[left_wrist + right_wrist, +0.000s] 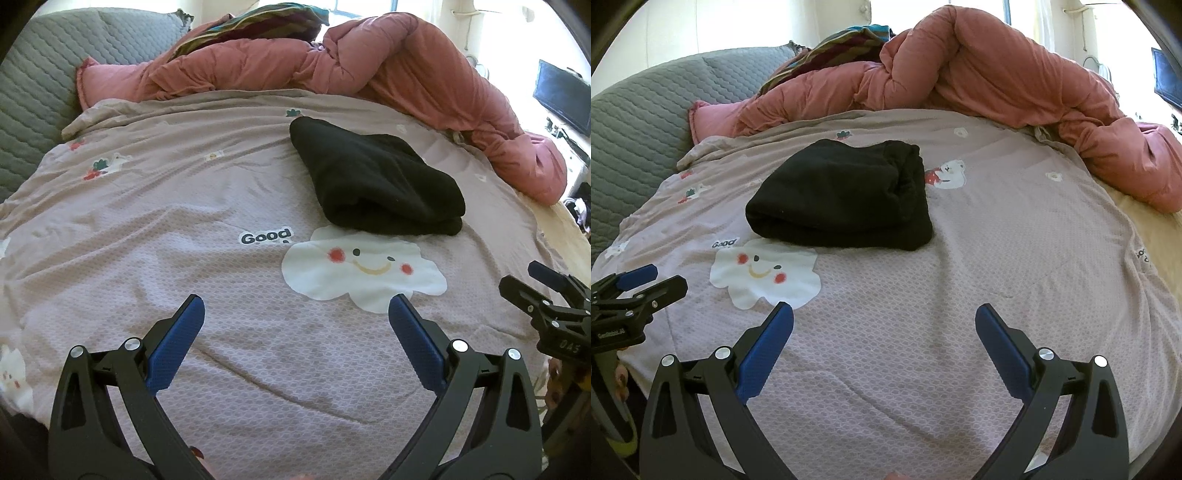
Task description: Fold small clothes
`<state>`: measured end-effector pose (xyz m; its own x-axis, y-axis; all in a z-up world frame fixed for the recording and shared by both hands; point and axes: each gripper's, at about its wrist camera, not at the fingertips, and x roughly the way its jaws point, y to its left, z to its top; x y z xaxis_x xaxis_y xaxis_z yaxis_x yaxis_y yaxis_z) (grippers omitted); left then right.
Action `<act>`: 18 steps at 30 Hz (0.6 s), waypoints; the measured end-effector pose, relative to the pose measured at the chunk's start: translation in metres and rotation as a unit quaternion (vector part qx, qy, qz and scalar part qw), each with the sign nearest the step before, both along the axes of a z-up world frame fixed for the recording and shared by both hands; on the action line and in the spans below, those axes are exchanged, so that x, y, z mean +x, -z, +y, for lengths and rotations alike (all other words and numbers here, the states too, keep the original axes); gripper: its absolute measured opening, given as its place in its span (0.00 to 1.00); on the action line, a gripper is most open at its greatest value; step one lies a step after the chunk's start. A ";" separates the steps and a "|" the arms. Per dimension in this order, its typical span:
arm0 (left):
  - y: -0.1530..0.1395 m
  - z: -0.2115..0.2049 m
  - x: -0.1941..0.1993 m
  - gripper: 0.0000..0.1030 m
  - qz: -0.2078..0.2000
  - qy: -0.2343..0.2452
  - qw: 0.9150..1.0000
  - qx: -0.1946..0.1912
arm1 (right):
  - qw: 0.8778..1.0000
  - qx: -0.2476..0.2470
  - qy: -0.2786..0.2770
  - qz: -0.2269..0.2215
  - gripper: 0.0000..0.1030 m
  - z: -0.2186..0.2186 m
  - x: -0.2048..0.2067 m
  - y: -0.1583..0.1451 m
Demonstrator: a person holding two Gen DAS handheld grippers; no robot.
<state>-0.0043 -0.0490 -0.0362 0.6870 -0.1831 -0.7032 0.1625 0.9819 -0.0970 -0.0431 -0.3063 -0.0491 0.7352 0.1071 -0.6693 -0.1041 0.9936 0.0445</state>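
Note:
A black garment lies folded into a thick bundle on the mauve bedsheet, just behind a printed smiling cloud. My left gripper hovers open over bare sheet, well short of the garment and to its left. In the right wrist view, my right gripper is also open and empty, nearer to me than the bundle. Each gripper shows at the edge of the other's view: the right gripper, the left gripper.
A rumpled pink duvet is heaped along the far side of the bed. A grey quilted cover lies at far left. A dark screen hangs on the right wall. The bed edge falls away at right.

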 end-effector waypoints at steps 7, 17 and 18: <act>-0.001 0.000 -0.001 0.91 0.000 -0.004 1.000 0.005 | 1.000 0.001 -0.003 -0.001 0.95 0.001 -0.001 -0.002; -0.002 -0.002 -0.002 0.91 -0.002 -0.007 1.000 0.010 | 1.000 0.003 -0.001 -0.003 0.95 0.002 -0.003 -0.006; -0.002 -0.002 -0.003 0.91 -0.002 -0.007 1.000 0.010 | 1.000 0.002 -0.001 -0.004 0.95 0.002 -0.003 -0.006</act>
<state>-0.0069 -0.0508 -0.0341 0.6926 -0.1589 -0.7036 0.1483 0.9860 -0.0768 -0.0458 -0.3042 -0.0431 0.7399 0.1119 -0.6633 -0.1071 0.9931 0.0481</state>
